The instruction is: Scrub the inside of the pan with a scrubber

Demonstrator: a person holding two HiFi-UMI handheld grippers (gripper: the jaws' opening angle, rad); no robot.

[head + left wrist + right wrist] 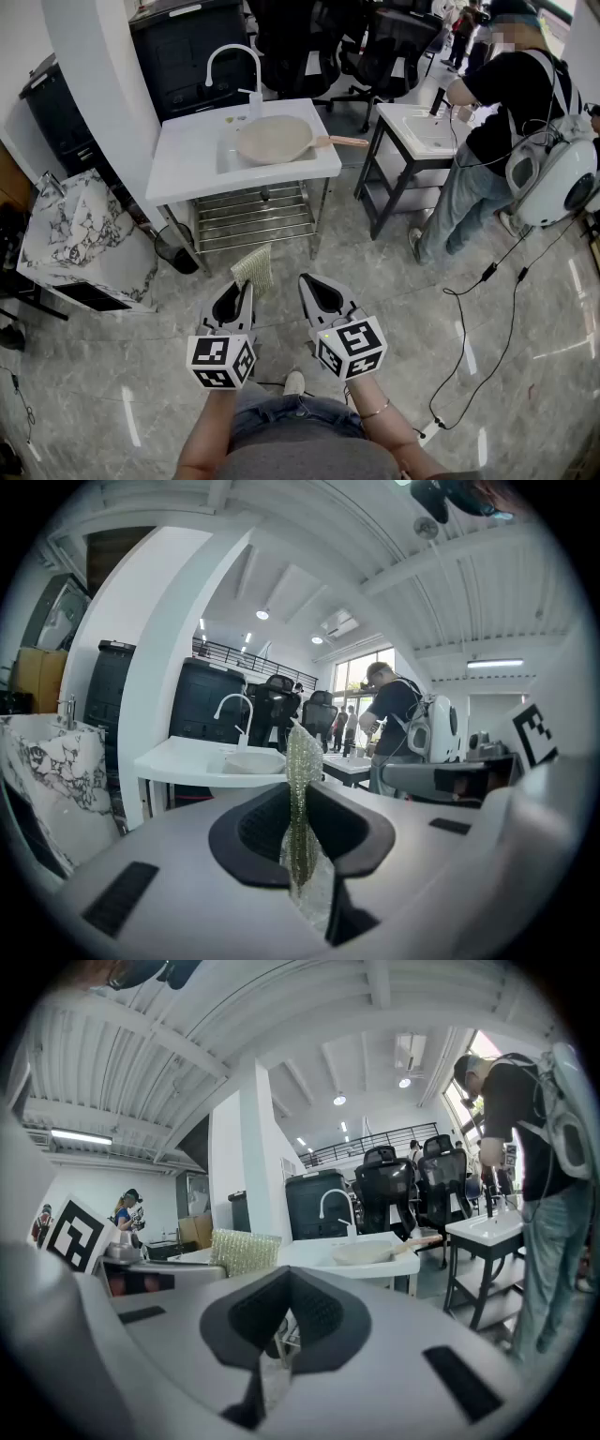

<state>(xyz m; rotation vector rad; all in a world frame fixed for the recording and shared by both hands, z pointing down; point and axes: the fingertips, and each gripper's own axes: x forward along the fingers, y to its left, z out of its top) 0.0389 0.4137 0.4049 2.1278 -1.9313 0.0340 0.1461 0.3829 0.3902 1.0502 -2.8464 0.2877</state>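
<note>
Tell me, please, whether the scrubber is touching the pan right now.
Apart. The head view shows the scrubber clamped in the left gripper, well short of the pan lying on the sink.

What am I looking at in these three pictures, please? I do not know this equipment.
No robot: a person holds a two-jaw gripper in each hand. The head view looks down from the person's head; each gripper view comes from a camera riding on that gripper. The left gripper is shut on a glittery scrubber. The right gripper is shut and empty. Ahead stands a white sink table with a faucet; a pale pan lies in its basin.
</note>
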